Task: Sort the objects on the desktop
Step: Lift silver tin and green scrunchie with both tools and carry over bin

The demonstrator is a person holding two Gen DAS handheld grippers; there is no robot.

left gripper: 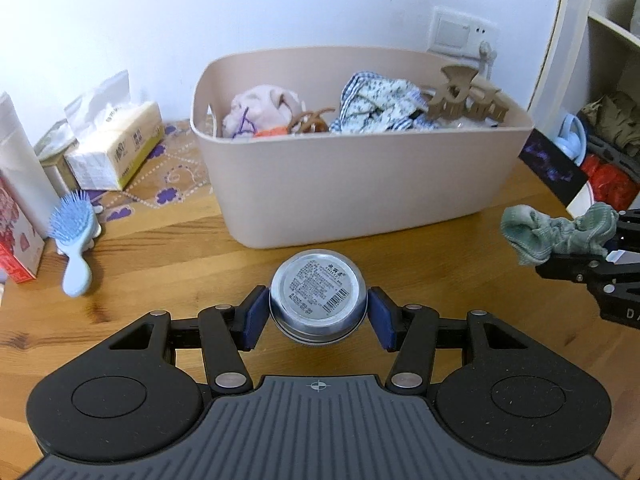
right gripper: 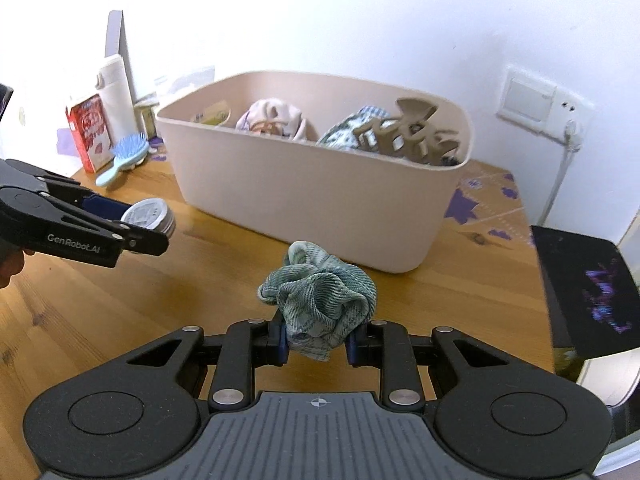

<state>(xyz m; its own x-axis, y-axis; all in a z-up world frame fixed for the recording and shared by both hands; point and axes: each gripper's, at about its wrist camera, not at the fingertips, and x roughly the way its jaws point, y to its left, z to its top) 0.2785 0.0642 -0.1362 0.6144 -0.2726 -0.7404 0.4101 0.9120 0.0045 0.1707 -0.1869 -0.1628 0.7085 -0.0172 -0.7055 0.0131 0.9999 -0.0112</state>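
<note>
Your left gripper [left gripper: 319, 317] has its jaws clamped on a round metal tin [left gripper: 318, 294], label side up, held over the wooden tabletop [left gripper: 160, 264] just in front of the beige bin [left gripper: 360, 184]. Your right gripper [right gripper: 317, 342] has its jaws pinched on a crumpled green scrunchie [right gripper: 320, 300], also hanging in front of that bin, which sits toward the tabletop's back edge with fabric pieces and a tan hair claw [left gripper: 466, 98] inside. A blue hairbrush [left gripper: 74, 236] lies near the left edge.
</note>
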